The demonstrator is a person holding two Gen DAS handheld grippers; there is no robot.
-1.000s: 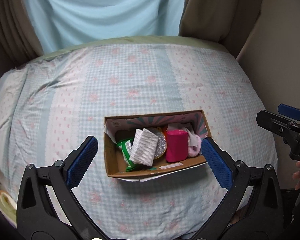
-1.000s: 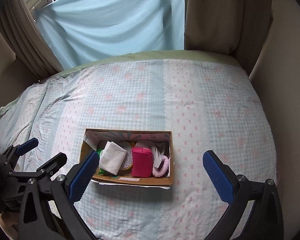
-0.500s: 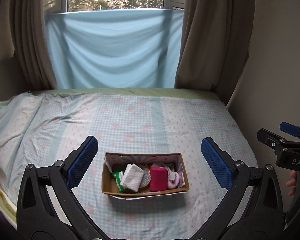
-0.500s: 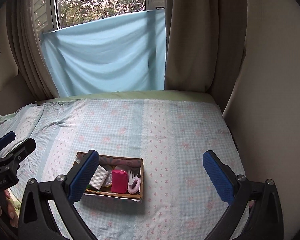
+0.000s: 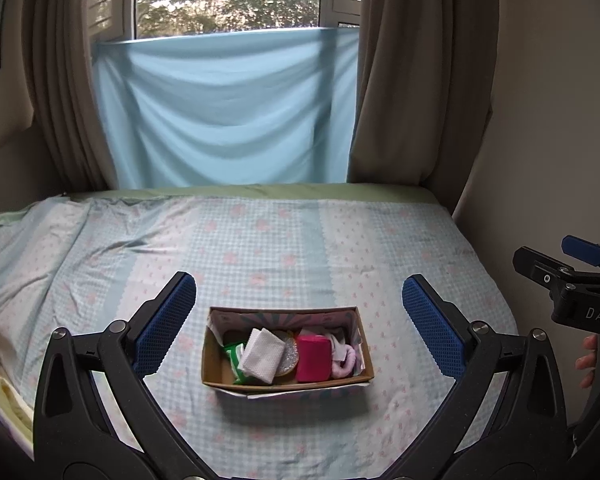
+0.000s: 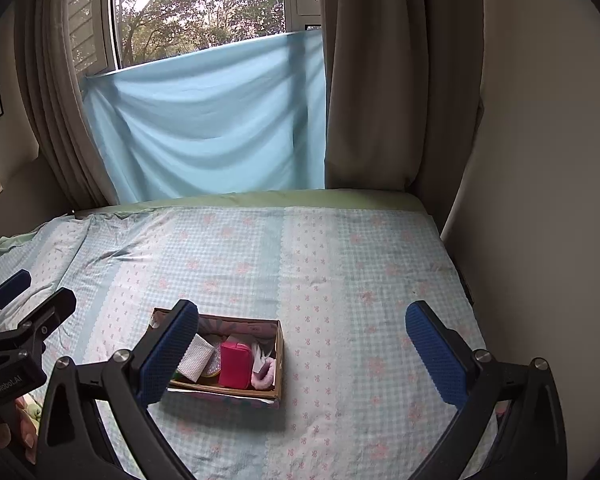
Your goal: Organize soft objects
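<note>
A shallow cardboard box (image 5: pixel 284 385) (image 6: pixel 278 354) sits on the bed near its front edge. Inside lie a white folded cloth (image 5: pixel 262 356) (image 6: pixel 196 358), a magenta pouch (image 5: pixel 313 358) (image 6: pixel 234 364), a green packet (image 5: pixel 234 354), a silvery round item (image 5: pixel 288 354) and a pale pink scrunchie (image 5: pixel 346 360) (image 6: pixel 265 374). My left gripper (image 5: pixel 299 328) hangs open above and in front of the box, holding nothing. My right gripper (image 6: pixel 303 350) is open too, to the right of the box, with its left finger (image 6: pixel 168 354) covering the box's left end.
The bed (image 5: pixel 260 248) carries a pale blue checked sheet and fills the floor up to a wall (image 6: pixel 540 200) on the right. Brown curtains (image 5: pixel 420 80) and a hanging blue cloth (image 5: pixel 228 108) cover the window behind. A person's fingers (image 5: pixel 586 360) hold the right gripper's handle.
Both grippers have pulled back and tilted up from the box, which now looks smaller and lower in view. The window has come into sight. The box's contents have not moved.
</note>
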